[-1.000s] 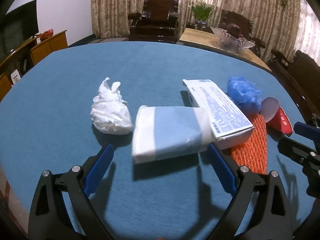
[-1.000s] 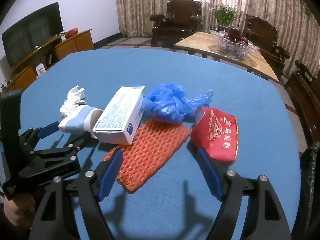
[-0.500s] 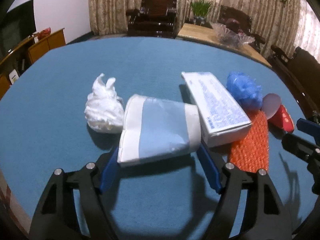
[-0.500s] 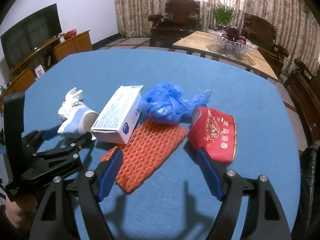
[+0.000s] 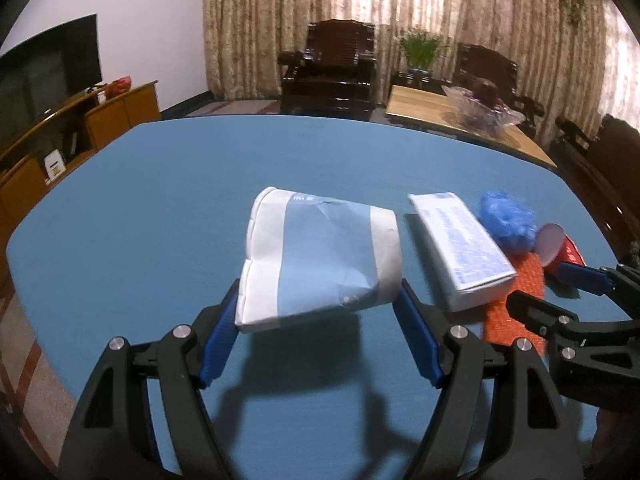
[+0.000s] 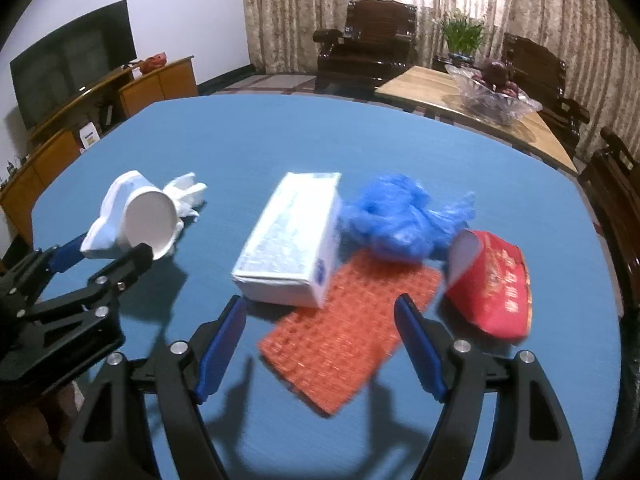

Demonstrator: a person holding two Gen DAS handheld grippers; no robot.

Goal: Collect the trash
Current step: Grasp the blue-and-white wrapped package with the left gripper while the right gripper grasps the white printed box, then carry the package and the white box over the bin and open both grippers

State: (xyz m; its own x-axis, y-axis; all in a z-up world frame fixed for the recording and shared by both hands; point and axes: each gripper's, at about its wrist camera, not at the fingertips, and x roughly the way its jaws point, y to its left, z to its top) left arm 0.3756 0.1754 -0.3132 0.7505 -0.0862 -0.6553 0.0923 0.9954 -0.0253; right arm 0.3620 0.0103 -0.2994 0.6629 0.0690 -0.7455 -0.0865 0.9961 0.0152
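My left gripper is shut on a crushed white and light-blue paper cup and holds it lifted off the blue table; the cup also shows in the right wrist view. A white crumpled tissue lies behind the cup. A white box, a blue plastic bag, an orange foam net and a red paper cup lie together. My right gripper is open and empty, above the near end of the orange net.
A wooden side table with a glass fruit bowl stands beyond the table's far right edge. Dark wooden chairs stand behind. A TV on a low cabinet is at the left.
My left gripper closed on the paper cup and lifted it off the table, away from the tissue. My right gripper shifted slightly over the orange net.
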